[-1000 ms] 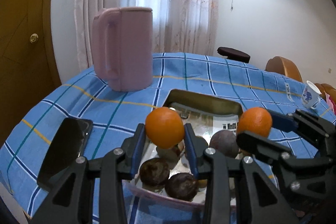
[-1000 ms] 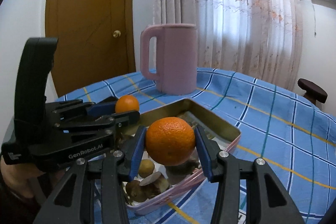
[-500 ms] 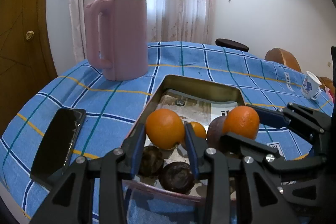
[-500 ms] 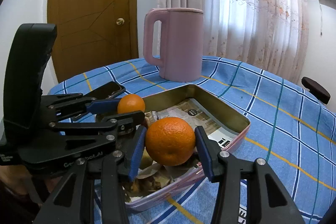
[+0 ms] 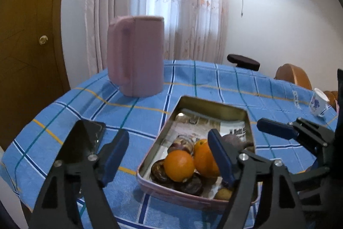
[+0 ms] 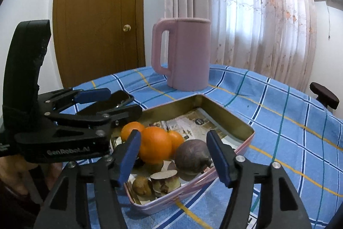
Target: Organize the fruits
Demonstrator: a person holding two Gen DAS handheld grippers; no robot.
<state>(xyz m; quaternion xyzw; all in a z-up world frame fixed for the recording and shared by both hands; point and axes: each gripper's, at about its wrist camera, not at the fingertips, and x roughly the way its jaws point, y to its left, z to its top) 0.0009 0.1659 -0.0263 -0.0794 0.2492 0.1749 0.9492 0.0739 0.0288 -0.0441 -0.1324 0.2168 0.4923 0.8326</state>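
Observation:
A pink-rimmed metal tin (image 5: 214, 103) (image 6: 248, 130) lined with newspaper holds oranges and dark brown fruits. In the left wrist view two oranges (image 5: 179, 165) (image 5: 204, 157) lie on the dark fruits (image 5: 188, 185). In the right wrist view three oranges show, the largest (image 6: 155, 144) in front, beside a purple-brown fruit (image 6: 191, 156). My left gripper (image 5: 169, 156) is open and empty just above the tin's near end. My right gripper (image 6: 174, 157) is open and empty over the tin; it also shows in the left wrist view (image 5: 276, 128).
A tall pink jug (image 5: 137, 57) (image 6: 185, 53) stands behind the tin on the blue checked tablecloth (image 5: 214, 76). A black phone (image 5: 85, 138) lies left of the tin. A small patterned cup (image 5: 318, 104) sits far right. The table edge is close in front.
Both grippers have opened and let go of their oranges, which now lie in the tin. Both grippers have pulled back a little.

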